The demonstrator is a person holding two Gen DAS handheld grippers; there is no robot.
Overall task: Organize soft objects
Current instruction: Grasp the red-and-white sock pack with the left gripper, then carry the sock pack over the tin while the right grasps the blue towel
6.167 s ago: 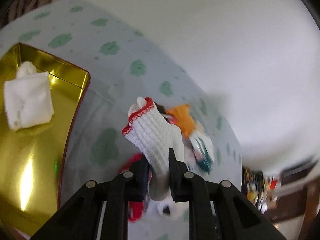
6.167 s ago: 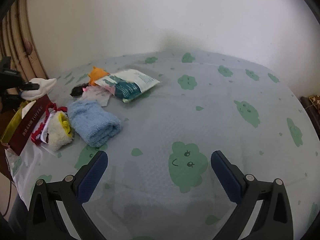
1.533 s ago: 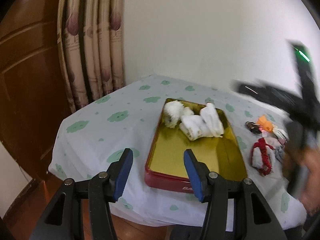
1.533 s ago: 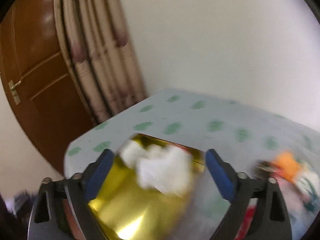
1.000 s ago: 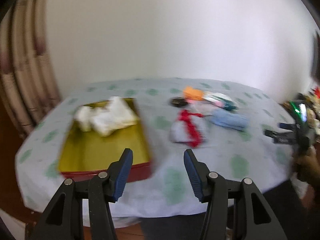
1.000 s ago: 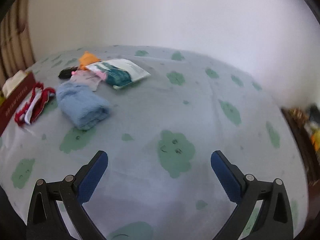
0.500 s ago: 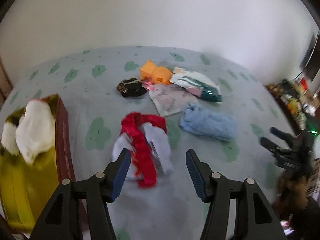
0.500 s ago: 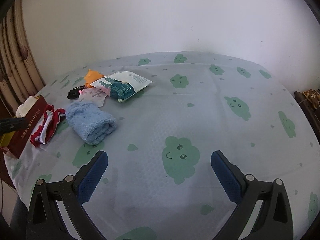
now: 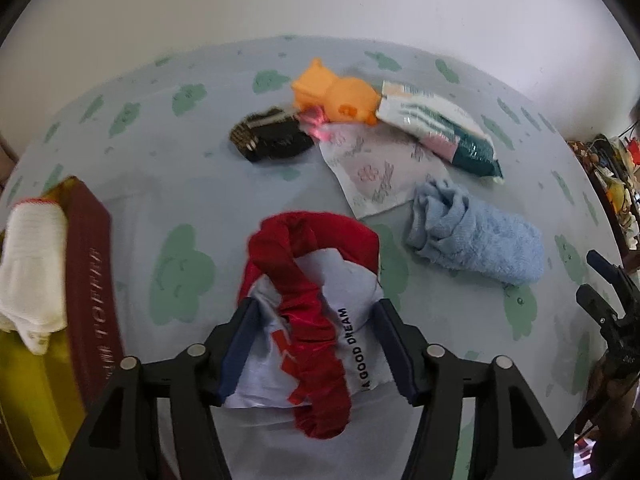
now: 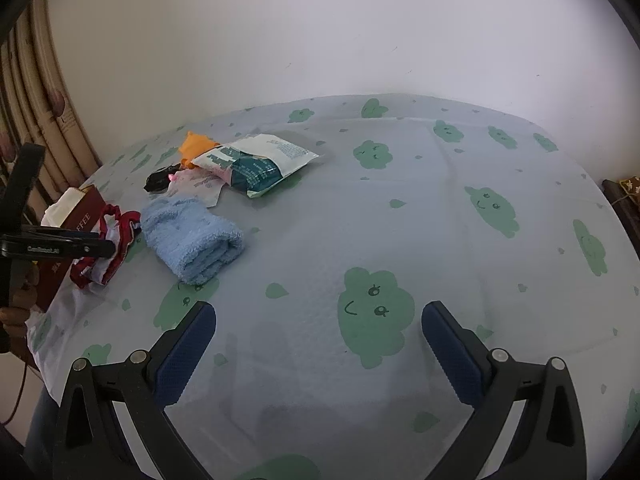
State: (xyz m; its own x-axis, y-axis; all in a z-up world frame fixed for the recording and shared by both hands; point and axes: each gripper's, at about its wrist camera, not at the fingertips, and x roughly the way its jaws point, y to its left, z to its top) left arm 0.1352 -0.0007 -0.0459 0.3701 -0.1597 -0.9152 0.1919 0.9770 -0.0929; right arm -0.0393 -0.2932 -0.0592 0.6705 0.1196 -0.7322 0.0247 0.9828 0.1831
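Gold-lined red tin (image 9: 90,280) at far left, white knitted sock (image 9: 32,264) draped over its rim. Centre, near: red-trimmed white cloth (image 9: 316,320) flat on table (image 9: 200,184), between the pads of left tool (image 9: 314,344), jaws just widened, not pressing. Right of it: rolled blue towel (image 9: 476,236). Far side: orange toy (image 9: 336,96), sealed packet (image 9: 436,132). Right tool (image 10: 318,344) wide, empty.
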